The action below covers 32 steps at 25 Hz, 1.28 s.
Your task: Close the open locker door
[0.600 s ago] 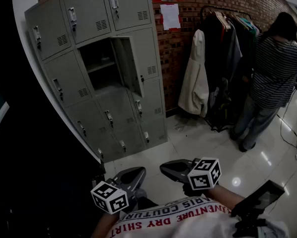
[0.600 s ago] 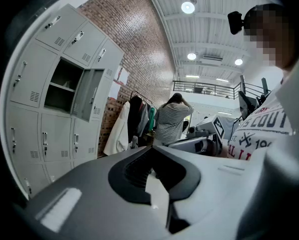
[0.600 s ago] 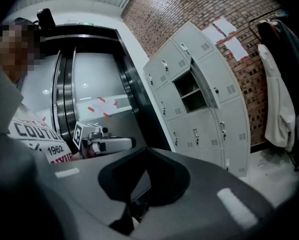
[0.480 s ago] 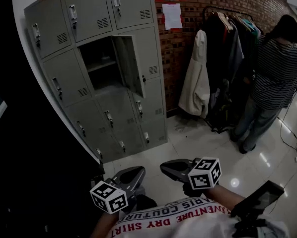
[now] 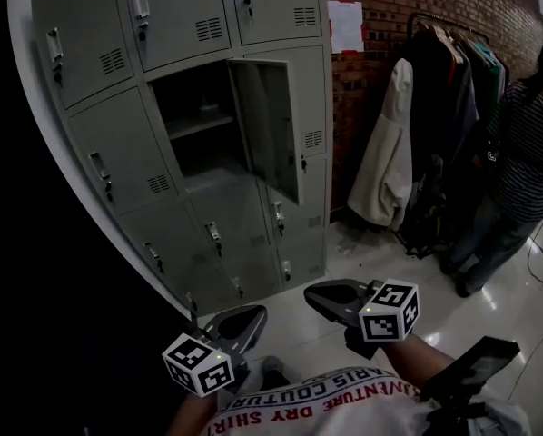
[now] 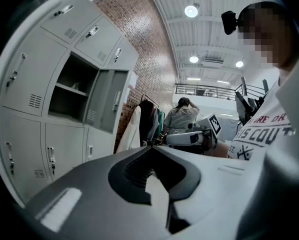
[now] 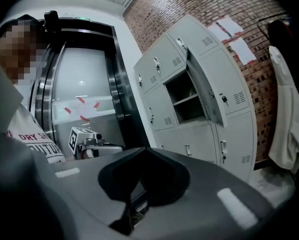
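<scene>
The grey locker bank (image 5: 117, 153) stands against the brick wall. One middle door (image 5: 267, 130) hangs open on its right-hand hinge, showing a dark compartment with a shelf (image 5: 194, 121). Both grippers are held low in front of my body, well short of the lockers. My left gripper (image 5: 253, 314) is shut and holds nothing, and so is my right gripper (image 5: 313, 292). The open door (image 6: 107, 104) appears far beyond the closed tips of the left gripper (image 6: 150, 147) in the left gripper view. It shows as the same open door (image 7: 204, 91) past the right gripper (image 7: 144, 149) in the right gripper view.
A clothes rack with a pale coat (image 5: 389, 153) and dark garments stands right of the lockers. A person in a striped shirt (image 5: 530, 143) stands at the far right. Papers (image 5: 346, 25) hang on the brick wall. A dark doorway (image 7: 89, 99) lies left of the lockers.
The lockers now look larger and nearer, shifted right in the head view. Both grippers stay low and shut. The door's angle is unchanged.
</scene>
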Motion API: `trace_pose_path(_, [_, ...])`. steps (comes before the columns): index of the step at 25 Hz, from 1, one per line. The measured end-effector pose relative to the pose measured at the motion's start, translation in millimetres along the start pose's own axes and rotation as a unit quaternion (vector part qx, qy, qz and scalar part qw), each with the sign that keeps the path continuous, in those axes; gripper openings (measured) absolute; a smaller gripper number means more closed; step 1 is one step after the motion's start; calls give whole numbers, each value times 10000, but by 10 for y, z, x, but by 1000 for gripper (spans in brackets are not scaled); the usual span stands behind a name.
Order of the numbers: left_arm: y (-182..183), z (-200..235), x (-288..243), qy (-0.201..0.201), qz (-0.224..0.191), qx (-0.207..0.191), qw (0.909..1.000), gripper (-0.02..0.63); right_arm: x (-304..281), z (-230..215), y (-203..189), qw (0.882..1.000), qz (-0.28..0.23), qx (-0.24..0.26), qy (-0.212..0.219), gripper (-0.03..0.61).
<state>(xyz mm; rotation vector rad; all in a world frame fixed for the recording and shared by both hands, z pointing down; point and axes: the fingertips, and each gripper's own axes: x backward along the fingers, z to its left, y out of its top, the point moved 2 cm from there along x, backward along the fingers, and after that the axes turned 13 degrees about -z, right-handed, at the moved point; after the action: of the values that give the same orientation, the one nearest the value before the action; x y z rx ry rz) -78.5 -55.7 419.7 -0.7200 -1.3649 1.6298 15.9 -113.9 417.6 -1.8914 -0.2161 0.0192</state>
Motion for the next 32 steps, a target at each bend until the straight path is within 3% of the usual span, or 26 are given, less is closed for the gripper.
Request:
trace_pose_path(6, [62, 1424, -488, -59, 269, 387, 9989, 3, -928, -965, 238, 9981, -166, 10, -594, -3])
trace_pose_path(11, [343, 2167, -793, -192, 338, 475, 9981, 3, -1324, -1681, 1019, 9885, -756, 478, -1222, -3])
trace_pose_path(15, [497, 2350, -994, -521, 412, 456, 9967, 3, -1226, -2101, 1620, 9730, -1271, 737, -1778, -3])
trace_pose_path(20, [583, 2516, -1037, -668, 476, 401, 9958, 3, -1184, -2480, 1977, 9575, -1355, 1125, -2285, -3])
trace_pose_path(32, [696, 2829, -967, -667, 412, 393, 9961, 3, -1427, -2762, 2015, 9525, -1302, 1155, -2500, -3])
